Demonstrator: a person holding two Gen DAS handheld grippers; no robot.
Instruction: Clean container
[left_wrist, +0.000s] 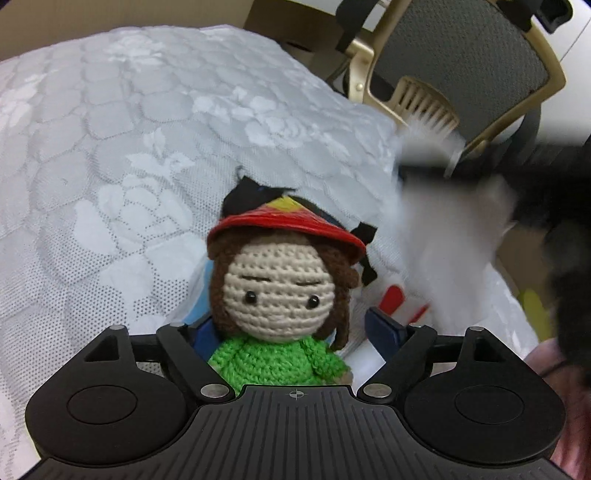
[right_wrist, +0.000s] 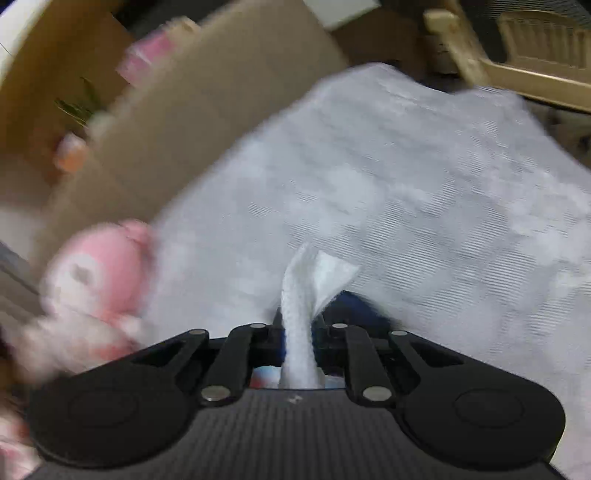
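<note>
Pinching a white wipe (right_wrist: 299, 317), the right gripper (right_wrist: 298, 321) is clamped; the left gripper (left_wrist: 291, 328) stands apart around a crocheted doll (left_wrist: 277, 295)

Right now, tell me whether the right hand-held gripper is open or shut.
Shut: the right hand-held gripper pinches a white wipe between its fingers.

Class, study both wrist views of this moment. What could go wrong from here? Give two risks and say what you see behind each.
1. The crocheted doll sits between the left gripper's open jaws, not clamped; it could be knocked over or caught by mistake.
2. The right gripper pinches only a narrow bunch of the white wipe, and its view is blurred; the wipe could slip out, or the pink plush toy get brushed.
</note>
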